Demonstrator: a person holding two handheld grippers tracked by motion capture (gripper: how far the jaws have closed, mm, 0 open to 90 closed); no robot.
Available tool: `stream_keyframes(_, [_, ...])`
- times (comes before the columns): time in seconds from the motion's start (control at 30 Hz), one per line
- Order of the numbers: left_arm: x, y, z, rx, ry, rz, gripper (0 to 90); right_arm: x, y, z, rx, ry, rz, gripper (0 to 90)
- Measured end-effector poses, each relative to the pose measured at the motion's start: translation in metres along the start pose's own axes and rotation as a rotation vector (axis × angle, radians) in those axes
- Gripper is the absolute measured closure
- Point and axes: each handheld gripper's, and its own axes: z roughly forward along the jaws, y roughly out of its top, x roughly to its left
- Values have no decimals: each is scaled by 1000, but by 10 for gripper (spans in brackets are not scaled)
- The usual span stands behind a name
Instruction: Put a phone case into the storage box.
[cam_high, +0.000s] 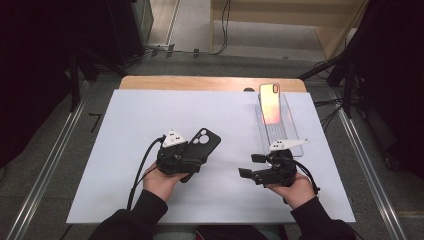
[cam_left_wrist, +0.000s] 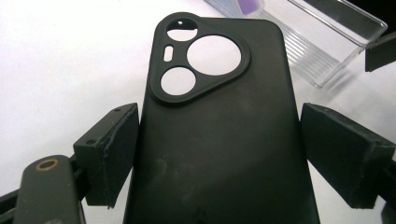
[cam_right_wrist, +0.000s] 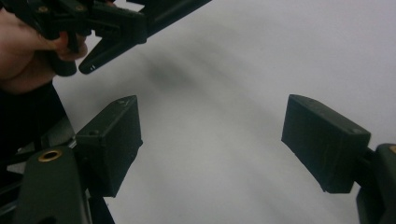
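Observation:
A black phone case (cam_high: 206, 140) lies back-up on the white table sheet (cam_high: 125, 150), camera cut-outs pointing away from me. My left gripper (cam_high: 192, 155) reaches over its near end. In the left gripper view the case (cam_left_wrist: 219, 116) lies between the gripper's (cam_left_wrist: 219, 154) two wide-set pads; the left pad (cam_left_wrist: 116, 149) touches its edge and a sliver of gap shows at the right one. My right gripper (cam_high: 250, 166) hovers at centre right, pointing left, open with nothing in it (cam_right_wrist: 210, 144). A phone with an orange-pink back (cam_high: 270, 102) leans in a clear stand (cam_high: 287, 132).
The clear ribbed stand (cam_left_wrist: 322, 51) sits just past the case's far right corner. The wooden table edge (cam_high: 200, 82) runs along the back. Cables trail from both grippers toward me. Bare white sheet lies between the two hands and at the left.

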Motion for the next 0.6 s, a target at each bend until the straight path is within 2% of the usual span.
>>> stream_keyframes(0.07, [-2,-3,1,-18,10,-10,147,0,1,0,-7,-3,15,190])
stream_keyframes(0.2, [-5,-11,6,-45,-19,-42,147,-1,3,1,-19,2,49,197])
stream_keyframes(0.37, [-13,-15,11,-81,24,-7,147,0,7,2,-26,-16,58,197])
stream_keyframes(0.6, [-13,-20,10,-143,45,-28,146,1,13,3,-52,-23,83,204])
